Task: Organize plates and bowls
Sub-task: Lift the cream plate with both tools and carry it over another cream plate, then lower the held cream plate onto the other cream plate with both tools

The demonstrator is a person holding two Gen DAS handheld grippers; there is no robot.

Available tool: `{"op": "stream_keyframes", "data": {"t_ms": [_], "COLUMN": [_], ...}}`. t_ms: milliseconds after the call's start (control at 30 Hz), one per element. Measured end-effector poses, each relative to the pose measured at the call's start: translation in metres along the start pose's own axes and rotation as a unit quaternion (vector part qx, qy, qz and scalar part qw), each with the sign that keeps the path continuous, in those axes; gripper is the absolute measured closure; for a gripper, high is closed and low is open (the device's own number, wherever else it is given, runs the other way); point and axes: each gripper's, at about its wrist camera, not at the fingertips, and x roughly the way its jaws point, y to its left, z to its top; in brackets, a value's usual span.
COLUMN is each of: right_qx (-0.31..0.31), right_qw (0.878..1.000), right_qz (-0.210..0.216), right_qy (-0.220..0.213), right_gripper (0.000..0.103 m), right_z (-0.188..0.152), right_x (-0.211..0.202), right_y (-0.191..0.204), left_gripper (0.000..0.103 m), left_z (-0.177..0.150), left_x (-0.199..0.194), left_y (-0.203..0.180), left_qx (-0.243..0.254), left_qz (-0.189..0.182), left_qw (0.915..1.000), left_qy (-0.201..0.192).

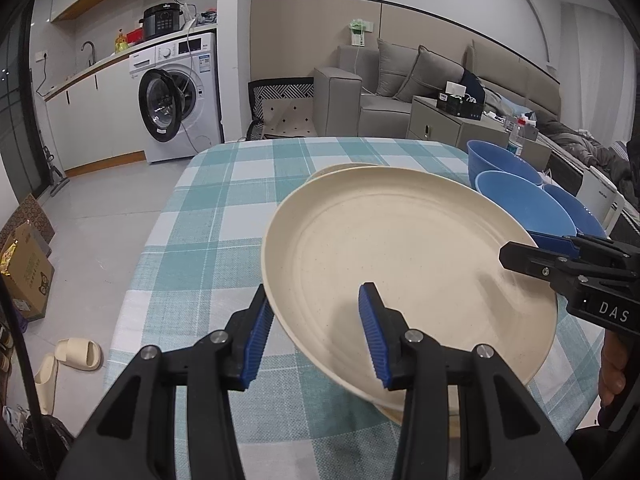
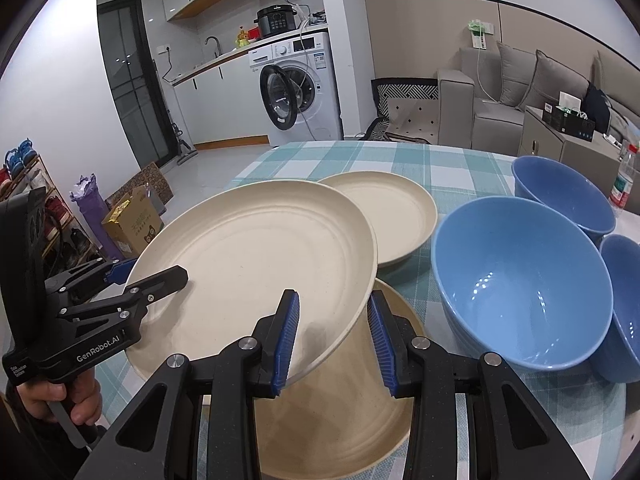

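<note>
Both grippers clamp one plate [image 2: 256, 264]: left gripper [image 1: 316, 332] on its left rim, right gripper [image 2: 334, 338] on its right. It hangs tilted over near plate [image 2: 340, 420]. Level it, lower evenly onto that plate, near the bowls [image 2: 520, 280].

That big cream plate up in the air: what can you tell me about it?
The lifted plate is round, cream and faintly speckled, matte like plastic or stoneware, with a raised rim and shallow rings inside. It looks empty and tilts above another cream plate on the checked tablecloth. The left tool and the right tool straddle its rim at opposite edges.
</note>
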Motion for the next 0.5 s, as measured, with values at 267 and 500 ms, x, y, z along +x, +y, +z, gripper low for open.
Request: {"op": "stream_keyframes", "data": {"t_ms": [267,500], "right_qx": [0.007,0.012], "right_qw": [1.0,1.0], "right_qz": [-0.011,-0.014], "right_qy": [0.005,0.007], "right_gripper": [0.066,0.066], "right_z": [-0.015,-0.025], "right_x": [-0.001,-0.001], "right_y": [-0.01,-0.017], "left_gripper": [0.061,0.061], "left_z": [-0.006,-0.01], "left_x": [0.007,0.01], "left_y": [-0.013,-0.022], "left_qx": [0.01,0.018], "left_qz": [-0.007,-0.01], "left_qw": [0.9999,0.9997], "left_qy": [0.01,0.015]}}
